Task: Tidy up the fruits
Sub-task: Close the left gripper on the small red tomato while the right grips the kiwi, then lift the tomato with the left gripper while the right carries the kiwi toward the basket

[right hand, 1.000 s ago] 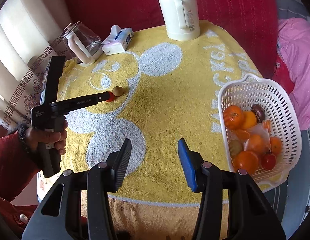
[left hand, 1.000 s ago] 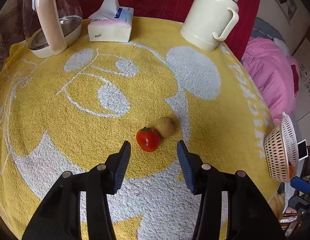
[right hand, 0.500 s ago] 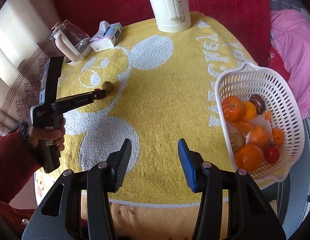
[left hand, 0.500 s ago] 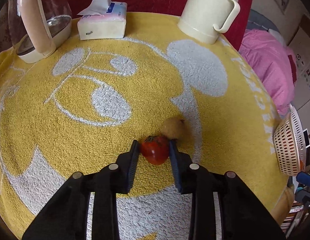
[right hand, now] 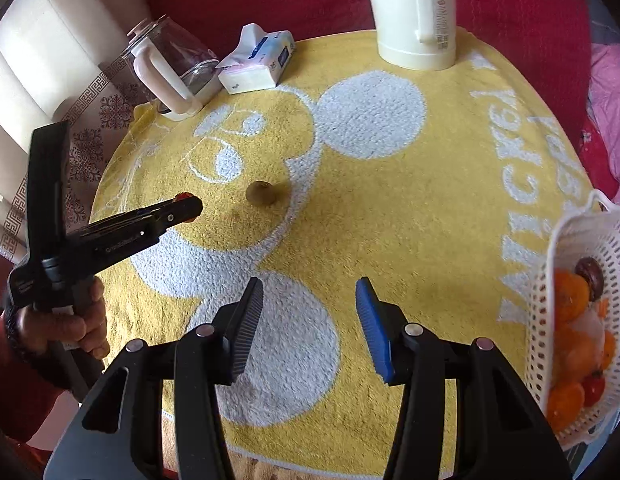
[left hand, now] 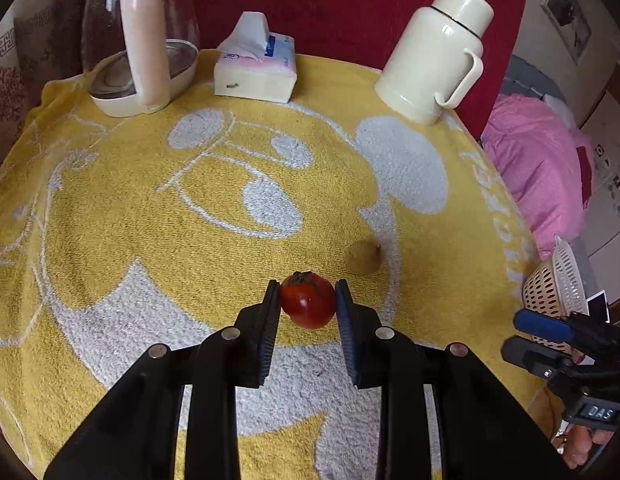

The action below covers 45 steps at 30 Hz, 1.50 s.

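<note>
My left gripper (left hand: 307, 300) is shut on a red tomato (left hand: 307, 303) and holds it just above the yellow towel (left hand: 149, 240). A brown kiwi (left hand: 364, 257) lies on the towel just beyond and to the right of it. In the right wrist view the left gripper (right hand: 185, 208) shows with the tomato mostly hidden between its fingers, and the kiwi (right hand: 261, 193) lies to its right. My right gripper (right hand: 310, 320) is open and empty over the near part of the towel. A white basket (right hand: 550, 280) at the right edge holds several oranges and other fruits.
A glass kettle (left hand: 137, 40), a tissue pack (left hand: 255, 68) and a cream thermos jug (left hand: 434, 56) stand along the far edge of the round table. A pink bedcover (left hand: 550, 172) lies beyond the right side. The basket (left hand: 558, 288) overhangs the table's right edge.
My left gripper has closed on the tomato, lifted it and drawn it back from the kiwi. My right gripper has shifted, so the basket now sits further right in its view.
</note>
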Each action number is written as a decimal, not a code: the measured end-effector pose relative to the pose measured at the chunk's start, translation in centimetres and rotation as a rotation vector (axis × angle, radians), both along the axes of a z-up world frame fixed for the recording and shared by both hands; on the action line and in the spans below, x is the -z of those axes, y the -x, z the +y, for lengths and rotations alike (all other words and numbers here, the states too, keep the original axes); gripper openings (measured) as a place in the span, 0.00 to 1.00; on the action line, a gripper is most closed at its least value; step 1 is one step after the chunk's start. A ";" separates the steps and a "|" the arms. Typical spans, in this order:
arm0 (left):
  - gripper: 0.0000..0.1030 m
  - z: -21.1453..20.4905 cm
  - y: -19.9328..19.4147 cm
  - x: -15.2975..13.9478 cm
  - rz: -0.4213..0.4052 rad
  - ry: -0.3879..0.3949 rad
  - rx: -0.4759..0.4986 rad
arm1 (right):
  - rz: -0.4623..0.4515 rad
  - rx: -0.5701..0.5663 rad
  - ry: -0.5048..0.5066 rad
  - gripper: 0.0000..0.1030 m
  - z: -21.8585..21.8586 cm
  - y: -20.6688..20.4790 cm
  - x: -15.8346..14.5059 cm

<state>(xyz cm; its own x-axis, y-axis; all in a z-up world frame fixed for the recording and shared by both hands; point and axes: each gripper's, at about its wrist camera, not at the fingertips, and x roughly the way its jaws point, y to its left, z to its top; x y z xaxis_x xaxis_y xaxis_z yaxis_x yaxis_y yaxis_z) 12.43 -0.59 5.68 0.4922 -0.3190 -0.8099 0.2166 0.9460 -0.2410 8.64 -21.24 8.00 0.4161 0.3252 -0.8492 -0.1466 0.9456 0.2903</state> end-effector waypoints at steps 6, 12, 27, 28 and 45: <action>0.27 2.8 2.2 -1.7 -0.013 0.001 -0.059 | 0.002 -0.060 -0.004 0.48 2.8 -4.0 1.2; 0.27 5.6 4.0 -3.2 -0.022 0.012 -0.126 | 0.002 -0.116 0.018 0.48 5.7 -6.7 2.2; 0.27 8.7 6.6 -3.9 -0.024 0.032 -0.209 | 0.034 -0.152 0.135 0.29 8.7 -9.9 5.1; 0.27 8.7 6.7 -4.0 -0.025 0.032 -0.209 | 0.033 -0.151 0.137 0.29 8.7 -9.8 5.1; 0.27 5.8 7.2 -4.8 -0.041 0.036 -0.168 | -0.016 -0.100 0.040 0.29 5.3 -5.6 1.1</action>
<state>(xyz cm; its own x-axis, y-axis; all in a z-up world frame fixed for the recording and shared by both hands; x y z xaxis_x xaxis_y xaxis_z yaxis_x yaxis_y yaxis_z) 5.24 5.16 10.49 0.5739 -0.2579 -0.7772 0.0663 0.9606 -0.2698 14.20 -15.96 6.93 0.3971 0.3320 -0.8556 -0.2456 0.9367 0.2494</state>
